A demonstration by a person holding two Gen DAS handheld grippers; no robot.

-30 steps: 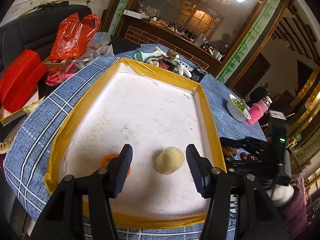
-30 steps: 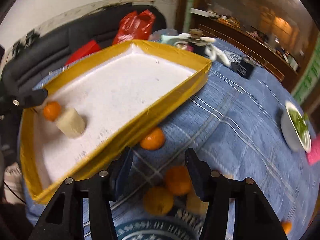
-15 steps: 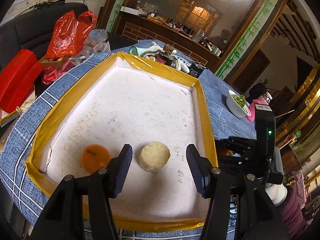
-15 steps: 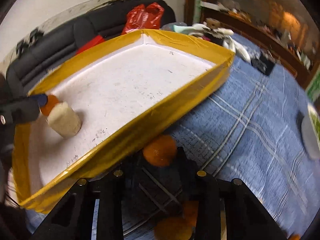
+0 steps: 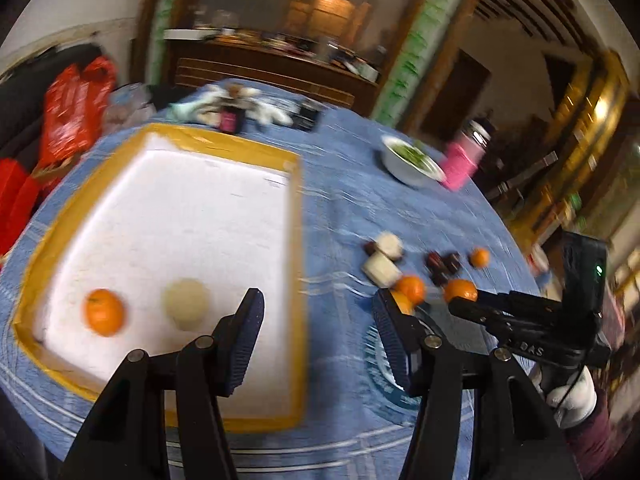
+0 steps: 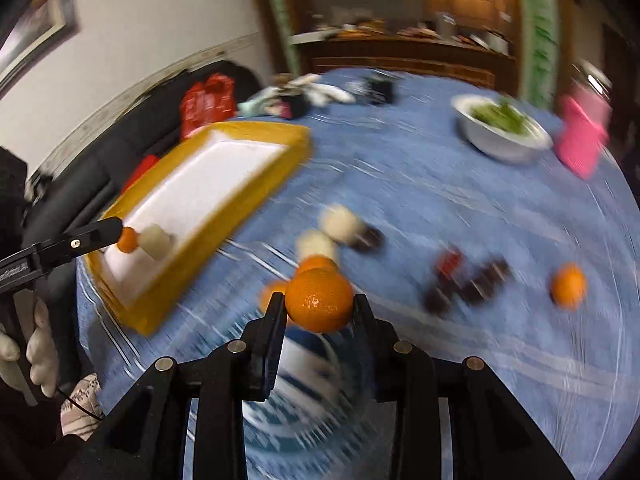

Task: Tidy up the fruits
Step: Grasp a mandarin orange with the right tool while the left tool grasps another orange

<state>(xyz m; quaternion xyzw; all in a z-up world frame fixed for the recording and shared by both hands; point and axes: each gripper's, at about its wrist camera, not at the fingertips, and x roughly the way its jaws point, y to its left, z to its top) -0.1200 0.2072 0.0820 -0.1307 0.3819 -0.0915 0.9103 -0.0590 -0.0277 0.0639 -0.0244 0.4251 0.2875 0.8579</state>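
Note:
My right gripper (image 6: pixel 319 307) is shut on an orange (image 6: pixel 319 300), held above the blue tablecloth. The left wrist view shows that held orange (image 5: pixel 460 290) at the right gripper's tip. My left gripper (image 5: pixel 320 340) stands open with nothing in it, over the right rim of the white tray with yellow taped edges (image 5: pixel 298 240). An orange (image 5: pixel 104 312) and a pale peeled fruit (image 5: pixel 186 308) lie in the tray's near end. Loose on the cloth are more oranges (image 6: pixel 568 286), pale pieces (image 6: pixel 340 220) and dark red fruits (image 6: pixel 468 280).
A white bowl of greens (image 6: pixel 504 140) and a pink bottle (image 6: pixel 580 140) stand at the far right of the round table. Toys and small items (image 5: pixel 240 108) lie beyond the tray. Red bags (image 5: pixel 72 116) sit on a dark sofa to the left.
My right gripper closed on an orange beside the tray and lifted it off the cloth. My left gripper swung right, from over the tray's middle to its right rim.

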